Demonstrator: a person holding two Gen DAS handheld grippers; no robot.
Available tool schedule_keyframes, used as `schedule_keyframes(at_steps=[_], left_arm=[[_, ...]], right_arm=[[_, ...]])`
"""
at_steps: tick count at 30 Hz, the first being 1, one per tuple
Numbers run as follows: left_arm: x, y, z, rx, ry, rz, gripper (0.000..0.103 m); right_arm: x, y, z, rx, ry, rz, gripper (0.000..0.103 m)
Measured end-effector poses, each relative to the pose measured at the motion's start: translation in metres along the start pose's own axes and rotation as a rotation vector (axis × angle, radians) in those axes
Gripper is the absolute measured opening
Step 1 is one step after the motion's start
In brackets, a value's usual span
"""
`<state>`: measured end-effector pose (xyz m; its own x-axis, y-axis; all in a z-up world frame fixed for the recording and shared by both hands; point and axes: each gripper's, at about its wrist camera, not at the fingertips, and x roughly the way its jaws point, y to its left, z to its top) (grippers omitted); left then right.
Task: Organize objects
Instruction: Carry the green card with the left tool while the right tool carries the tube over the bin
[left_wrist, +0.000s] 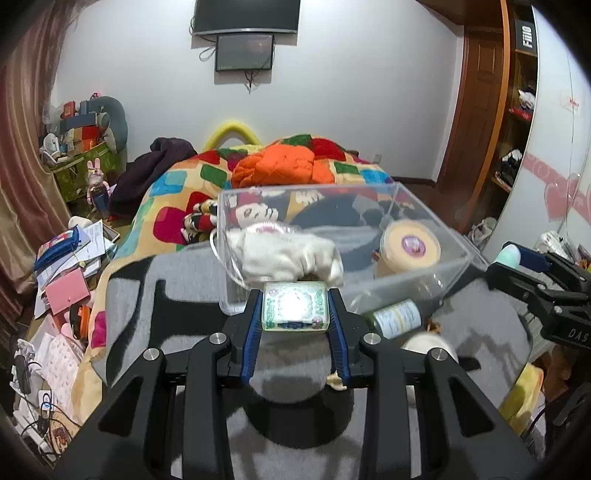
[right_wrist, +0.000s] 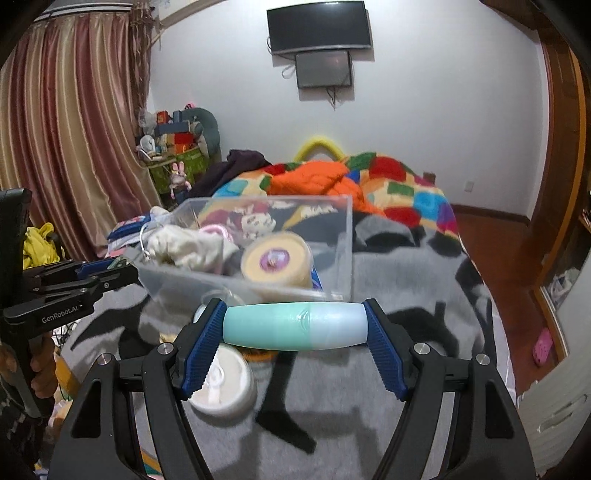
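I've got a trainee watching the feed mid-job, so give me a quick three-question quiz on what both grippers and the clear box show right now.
1. True or false: the left gripper is closed on a small green-patterned box.
2. What does the right gripper hold? A) a white jar B) a mint-green bottle held crosswise C) a cloth
3. Fill in: inside the clear plastic box, beside the white cloth, stands a yellow ____.

Key
1. True; both blue pads press its sides.
2. B; the mint-green bottle spans the jaws end to end, while the white jar lies below on the grey blanket.
3. Round tub with a purple label on its lid.
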<state>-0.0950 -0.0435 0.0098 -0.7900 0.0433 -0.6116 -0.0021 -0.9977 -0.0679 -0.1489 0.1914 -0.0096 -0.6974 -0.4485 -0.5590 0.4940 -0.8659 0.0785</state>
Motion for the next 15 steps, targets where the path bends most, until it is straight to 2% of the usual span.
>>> schedule_keyframes(at_steps=[8, 15], left_arm=[[-0.007, -0.001, 0.022, 0.017, -0.066, 0.007, 0.034], [0.000, -0.001, 0.038, 0.014, -0.087, 0.004, 0.034]], right_arm=[[0.012, 0.009, 0.024, -0.013, -0.037, 0.030, 0.071], [0.029, 0.013, 0.047, -0.020, -0.055, 0.039, 0.071]])
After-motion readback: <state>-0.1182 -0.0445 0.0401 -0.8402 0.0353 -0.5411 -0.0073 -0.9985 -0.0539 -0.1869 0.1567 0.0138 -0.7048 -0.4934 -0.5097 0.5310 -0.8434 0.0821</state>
